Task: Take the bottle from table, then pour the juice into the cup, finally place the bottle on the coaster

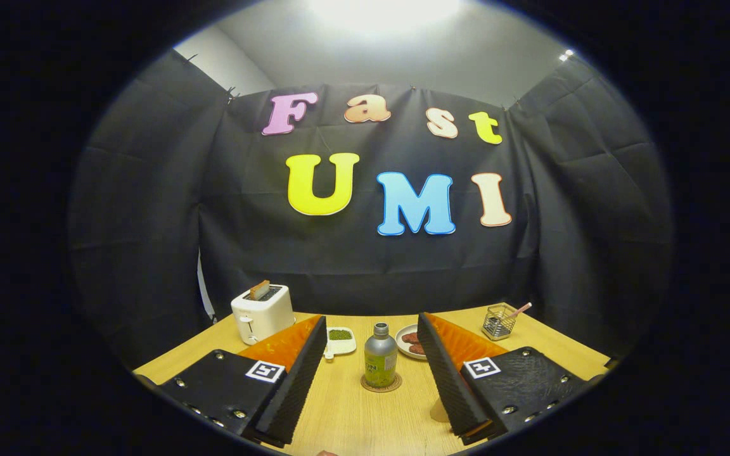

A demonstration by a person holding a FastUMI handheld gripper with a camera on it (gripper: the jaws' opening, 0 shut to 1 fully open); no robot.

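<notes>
Seemingly near the end: on the desk, at twelve o'clock from the tool, stands the bottle, centred on the coaster. Tool released, fingers spread wide, touching nothing, bottle between and slightly beyond them. Long axis vertical, cap on and pointing up. Cannot tell whether any juice was poured. At four o'clock, half hidden behind one finger, maybe the cup.

The bottle stands upright on the coaster on the desk, ahead of the hand-held gripper, whose fingers stand wide apart, touching nothing. Behind it, a small dish lies left and a plate right. The toaster stands far left, the wire basket far right.
</notes>
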